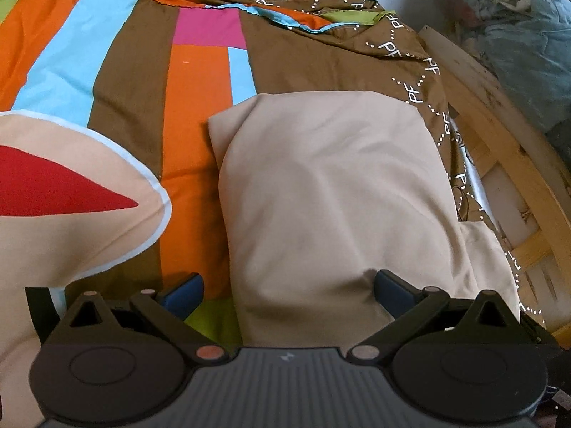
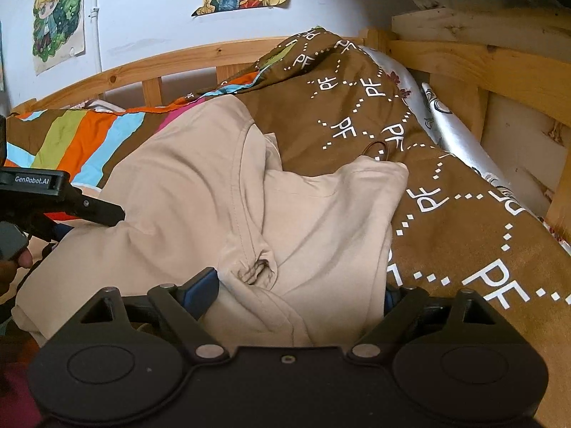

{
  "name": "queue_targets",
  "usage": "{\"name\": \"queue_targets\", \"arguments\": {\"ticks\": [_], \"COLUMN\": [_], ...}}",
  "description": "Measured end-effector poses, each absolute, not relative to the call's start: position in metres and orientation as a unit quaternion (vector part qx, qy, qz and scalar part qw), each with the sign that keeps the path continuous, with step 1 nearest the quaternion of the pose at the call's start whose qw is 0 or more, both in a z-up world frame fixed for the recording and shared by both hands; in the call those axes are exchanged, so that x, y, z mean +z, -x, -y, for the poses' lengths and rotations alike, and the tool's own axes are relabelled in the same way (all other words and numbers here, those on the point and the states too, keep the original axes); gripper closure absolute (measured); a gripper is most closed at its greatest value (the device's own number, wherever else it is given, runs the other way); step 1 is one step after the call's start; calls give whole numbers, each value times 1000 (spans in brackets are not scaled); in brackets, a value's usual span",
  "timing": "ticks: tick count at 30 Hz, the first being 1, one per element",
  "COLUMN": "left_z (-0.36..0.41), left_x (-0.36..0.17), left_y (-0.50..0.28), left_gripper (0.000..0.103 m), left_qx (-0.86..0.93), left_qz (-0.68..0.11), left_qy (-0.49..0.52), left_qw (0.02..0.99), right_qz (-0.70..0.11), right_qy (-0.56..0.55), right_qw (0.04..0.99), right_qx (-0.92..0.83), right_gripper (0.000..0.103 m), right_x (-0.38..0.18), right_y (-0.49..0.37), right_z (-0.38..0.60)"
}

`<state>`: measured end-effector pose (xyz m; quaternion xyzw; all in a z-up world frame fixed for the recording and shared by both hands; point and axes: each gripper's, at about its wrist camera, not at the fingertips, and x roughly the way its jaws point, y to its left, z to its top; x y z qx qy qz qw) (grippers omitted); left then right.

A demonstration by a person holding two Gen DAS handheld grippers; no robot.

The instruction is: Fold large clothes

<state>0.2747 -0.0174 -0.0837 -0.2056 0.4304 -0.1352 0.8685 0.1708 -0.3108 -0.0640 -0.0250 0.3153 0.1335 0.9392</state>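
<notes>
A large beige garment point(image 1: 328, 185) lies partly folded on a striped, multicoloured bedspread point(image 1: 200, 82). My left gripper point(image 1: 287, 294) is open, its blue pads point(image 1: 185, 294) standing wide on either side of the garment's near end. In the right wrist view the same beige garment point(image 2: 221, 192) shows a seam and a bunched, puckered spot just ahead of my right gripper point(image 2: 296, 292). That gripper is open too, with cloth lying between its fingers point(image 2: 201, 287). The left gripper point(image 2: 60, 196) appears at the left edge of this view, over the garment's left side, held by a hand point(image 2: 21, 258).
A beige pillow with a red shape point(image 1: 71, 196) lies left of the garment. The brown side of the bedspread with white "PF" print point(image 2: 446, 196) is heaped on the right. A wooden bed frame point(image 2: 464, 57) surrounds the bed, posters point(image 2: 59, 14) hang on the wall, and bluish clothes point(image 1: 517, 42) are piled beyond the rail.
</notes>
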Motion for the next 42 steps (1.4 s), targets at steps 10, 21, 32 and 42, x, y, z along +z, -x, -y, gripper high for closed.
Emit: {"name": "queue_targets", "arguments": {"ticks": [10, 21, 32, 42], "left_z": [8, -6, 2, 2], "left_x": [-91, -92, -97, -103], "left_y": [-274, -277, -280, -289], "left_gripper": [0, 1, 0, 0], "left_qx": [-137, -159, -214, -216], "left_qz": [-435, -448, -440, -437], "left_qy": [244, 293, 279, 292], "left_qw": [856, 830, 826, 823], "right_qz": [-319, -330, -355, -361], "right_qy": [24, 17, 22, 26], "right_qw": [937, 933, 923, 921], "right_qx": [138, 145, 148, 146], "right_gripper": [13, 4, 1, 1], "right_x": [-63, -61, -58, -57], "right_y": [-171, -174, -181, -181], "right_z": [310, 310, 309, 306]}}
